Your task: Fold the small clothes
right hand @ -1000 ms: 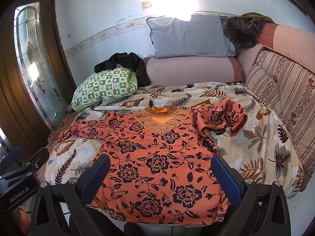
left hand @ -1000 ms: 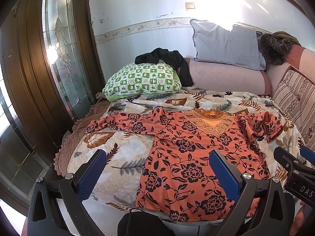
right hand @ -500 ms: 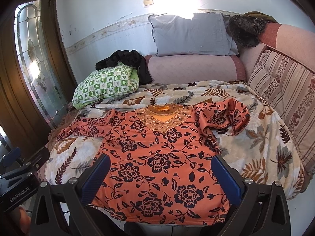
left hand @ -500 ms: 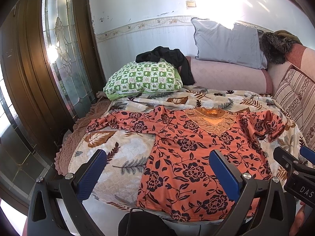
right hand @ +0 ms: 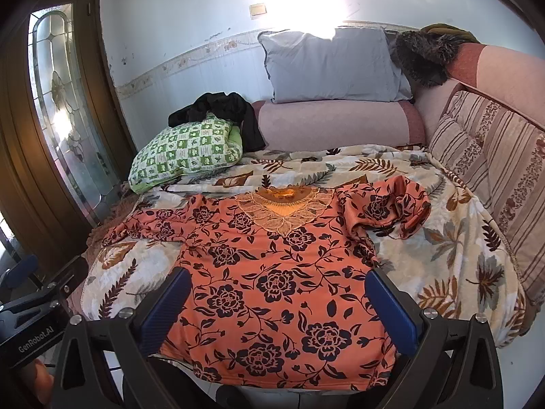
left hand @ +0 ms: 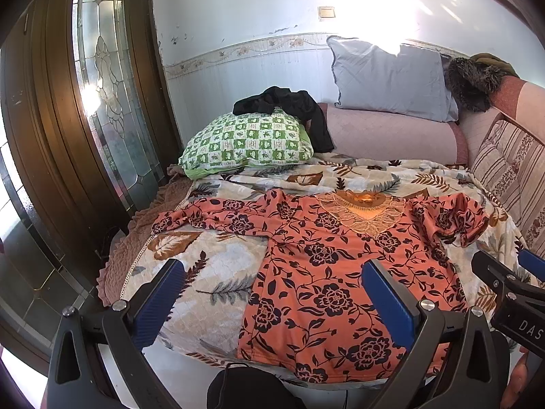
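1. Views differ a bit: the left wrist camera takes in more of the wooden door with leaded glass [left hand: 112,109] and catches the right gripper's black body poking in at its right edge [left hand: 511,293]. The right wrist camera shows more of the striped cushion [right hand: 494,156] and has the left gripper's body, labelled GenRobot.AI, at its lower left [right hand: 34,310].
2. Left gripper [left hand: 272,301]: blue pads spread wide apart, nothing between them, nothing touched. It hangs above the near edge of the bed.
3. Right gripper [right hand: 279,310]: same deal, jaws wide apart and holding nothing, hovering over the hem end of the top.
4. The orange floral top [left hand: 327,272] lies flat, front up, on the leaf-print blanket [left hand: 211,272], neckline away from the grippers and hem at the near edge. One sleeve stretches out toward the door; the other is bunched up in a heap on the cushion side [right hand: 391,204].
5. From the left camera the top sits mostly under the right-hand pad; from the right camera it fills the gap between both pads.
6. Behind it: green checked pillow [right hand: 187,150] with a black garment [right hand: 221,109] draped on it, and a grey pillow [right hand: 330,64] against the wall.
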`<state>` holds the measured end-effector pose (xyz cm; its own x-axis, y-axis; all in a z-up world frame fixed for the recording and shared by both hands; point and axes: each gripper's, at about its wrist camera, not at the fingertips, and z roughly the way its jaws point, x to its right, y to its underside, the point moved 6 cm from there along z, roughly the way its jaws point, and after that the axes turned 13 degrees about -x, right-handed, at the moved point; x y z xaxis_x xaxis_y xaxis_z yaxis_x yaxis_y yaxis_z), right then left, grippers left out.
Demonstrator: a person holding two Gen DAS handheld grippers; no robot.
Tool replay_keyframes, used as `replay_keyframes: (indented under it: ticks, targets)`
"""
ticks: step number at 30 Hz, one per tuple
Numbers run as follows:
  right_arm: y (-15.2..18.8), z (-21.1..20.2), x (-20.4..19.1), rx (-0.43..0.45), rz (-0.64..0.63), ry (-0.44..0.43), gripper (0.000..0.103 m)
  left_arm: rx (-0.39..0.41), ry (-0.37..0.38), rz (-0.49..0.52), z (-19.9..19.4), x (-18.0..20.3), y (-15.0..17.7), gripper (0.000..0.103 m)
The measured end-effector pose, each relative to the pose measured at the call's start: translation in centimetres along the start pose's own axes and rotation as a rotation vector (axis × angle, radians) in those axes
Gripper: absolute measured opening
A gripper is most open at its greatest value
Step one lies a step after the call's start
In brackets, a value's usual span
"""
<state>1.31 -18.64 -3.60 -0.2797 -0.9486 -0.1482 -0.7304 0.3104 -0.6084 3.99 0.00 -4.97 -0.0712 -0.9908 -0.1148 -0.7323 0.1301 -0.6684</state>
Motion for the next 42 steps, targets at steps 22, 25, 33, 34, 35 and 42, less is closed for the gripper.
replay_keyframes:
  ticks: [22, 25, 33, 34, 35, 42]
  targets:
    - [-3.5, 4.0, 7.1, 0.025, 0.106, -0.053, 0.103, -0.013, 0.065, -0.066, 8.6, 0.8, -8.1, 0.103]
    - [-4.7, 7.5, 13.3, 0.029, 0.243, -0.07, 0.103, -0.046, 0.09, -0.137, 14.6, 1.5, -11.1, 0.103]
    - [-7.8, 18.2, 30.1, -0.014, 0.627, -0.036, 0.102, -0.203, 0.067, -0.134, 29.6, 4.8, -10.9, 0.103]
    - [-8.2, 19.2, 31.5, -0.008, 0.654, -0.036, 0.102, -0.231, 0.074, -0.132, 30.8, 5.0, -10.6, 0.103]
    - [-8.7, 20.3, 32.4, -0.009, 0.669, -0.031, 0.102, -0.252, 0.077, -0.135, 31.6, 4.9, -10.5, 0.103]
    - [-11.0, 28.0, 34.8, -0.113, 0.697, 0.067, 0.07, -0.246, 0.004, -0.14, 34.0, 3.4, -11.0, 0.103]
